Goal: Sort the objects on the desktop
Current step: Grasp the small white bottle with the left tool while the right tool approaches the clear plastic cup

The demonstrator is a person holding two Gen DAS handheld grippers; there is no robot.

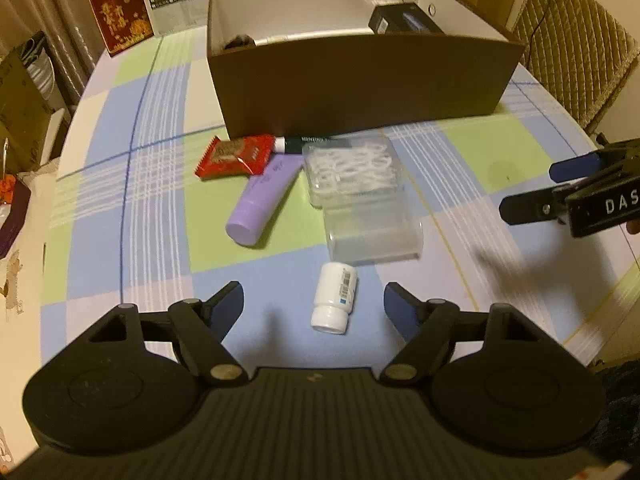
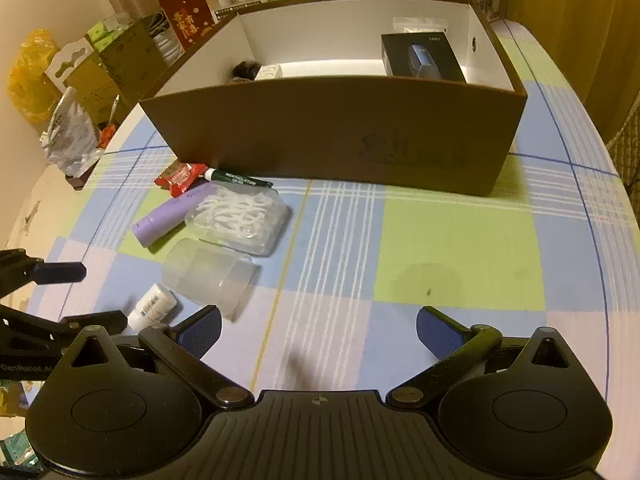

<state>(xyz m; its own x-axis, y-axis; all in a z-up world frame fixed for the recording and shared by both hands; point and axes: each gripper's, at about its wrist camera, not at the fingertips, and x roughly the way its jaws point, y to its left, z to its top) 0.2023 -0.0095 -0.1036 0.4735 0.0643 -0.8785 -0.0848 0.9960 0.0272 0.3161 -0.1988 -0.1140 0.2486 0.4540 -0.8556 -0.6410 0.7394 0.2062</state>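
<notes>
Left gripper [image 1: 314, 300] released, straddling white bottle [image 1: 334, 298] untouched | right gripper [image 2: 318, 330] released, over bare tablecloth [image 2: 460, 248]

Domestic room, likely a dining area: checked tablecloth [image 1: 120, 160] on a round table, quilted chair [image 1: 576, 48] at two o'clock, curtains [image 1: 60, 20] and stacked household cartons [image 2: 120, 60] at eleven.

Both grippers were angled steeply down. The left gripper [image 1: 314, 306] had its jaws spread wide, nothing pinched between the pads. The right gripper [image 2: 318, 330] was spread just as wide and held nothing either; in the left wrist view it poked in at 3 o'clock.
</notes>
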